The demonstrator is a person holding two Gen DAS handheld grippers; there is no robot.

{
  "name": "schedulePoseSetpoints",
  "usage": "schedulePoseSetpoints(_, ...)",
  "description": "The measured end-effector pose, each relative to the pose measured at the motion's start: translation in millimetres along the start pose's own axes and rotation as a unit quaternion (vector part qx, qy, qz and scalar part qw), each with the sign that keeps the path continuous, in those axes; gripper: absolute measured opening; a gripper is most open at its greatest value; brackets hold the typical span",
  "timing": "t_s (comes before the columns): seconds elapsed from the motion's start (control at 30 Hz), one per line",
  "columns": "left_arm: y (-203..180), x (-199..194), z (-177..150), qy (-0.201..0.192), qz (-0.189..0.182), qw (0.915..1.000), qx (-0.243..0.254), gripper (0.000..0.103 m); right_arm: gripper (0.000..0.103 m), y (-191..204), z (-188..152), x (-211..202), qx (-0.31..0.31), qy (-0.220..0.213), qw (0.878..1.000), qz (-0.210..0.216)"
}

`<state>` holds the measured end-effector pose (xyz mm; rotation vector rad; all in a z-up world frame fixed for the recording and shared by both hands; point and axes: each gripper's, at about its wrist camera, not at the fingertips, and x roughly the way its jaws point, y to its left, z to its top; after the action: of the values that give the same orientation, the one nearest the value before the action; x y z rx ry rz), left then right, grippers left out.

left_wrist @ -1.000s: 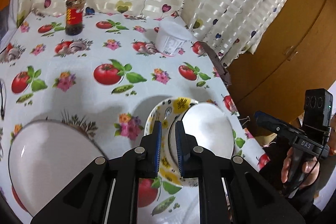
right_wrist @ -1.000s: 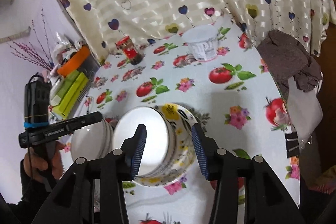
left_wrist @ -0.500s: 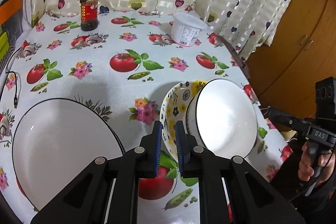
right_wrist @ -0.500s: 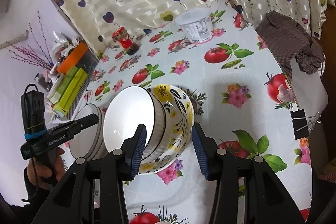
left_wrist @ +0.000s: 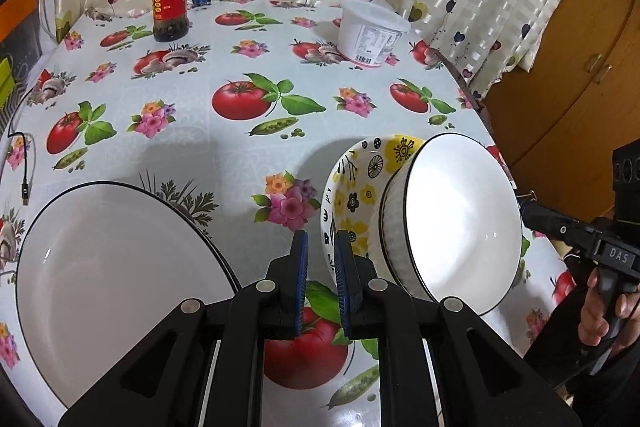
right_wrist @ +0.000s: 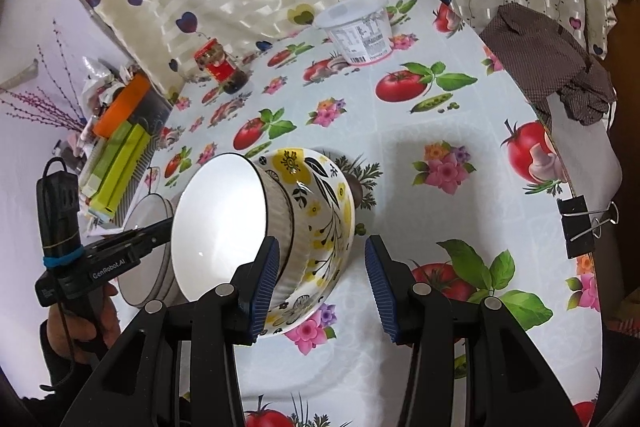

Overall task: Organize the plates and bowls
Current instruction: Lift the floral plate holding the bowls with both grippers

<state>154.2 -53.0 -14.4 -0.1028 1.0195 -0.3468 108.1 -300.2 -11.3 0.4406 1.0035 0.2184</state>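
Observation:
My left gripper [left_wrist: 321, 275] is shut on the rim of a yellow floral bowl [left_wrist: 356, 187] and holds it tilted on its side above the table. A white ribbed bowl [left_wrist: 456, 223] is nested inside it. A large white plate [left_wrist: 112, 275] with a black rim lies at the lower left. In the right wrist view the floral bowl [right_wrist: 324, 215] and the white bowl [right_wrist: 220, 215] hang in front of my open right gripper [right_wrist: 322, 279], whose fingers stand on either side of the floral bowl's base. The stacked white plates [right_wrist: 148, 219] lie behind on the left.
A red-lidded jar [left_wrist: 169, 3] and a white plastic tub [left_wrist: 370, 35] stand at the back of the table by the curtain. A wooden cabinet [left_wrist: 568, 67] is on the right. Green boxes [right_wrist: 116, 171] and a brown cloth [right_wrist: 548, 55] sit at the table's edges.
The left gripper has lifted the nested bowls off the table and tipped them further onto their side. The big white plate has come more into the left view.

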Motion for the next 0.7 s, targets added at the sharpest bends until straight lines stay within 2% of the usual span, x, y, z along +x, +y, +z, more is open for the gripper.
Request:
schedulePoseSetpoints(0.2,4.9,9.6,3.5,0.015,0.002,0.9999,-0.007,0.013,0.044,-5.1,-1.6,10.4,0.012,0.013,1.0,0.001)
schedulePoseSetpoints(0.4,6.3,19.2,2.1,0.032,-0.012,0.9993,-0.018,0.013,0.043,-8.8,-3.4,19.6,0.019,0.026,0.999,-0.001)
schedulePoseSetpoints(0.7,3.7,37.3,4.5,0.06,-0.025,0.9975,-0.026,0.014,0.037,-11.7,-1.1,30.9,0.024,0.039,0.999,-0.003)
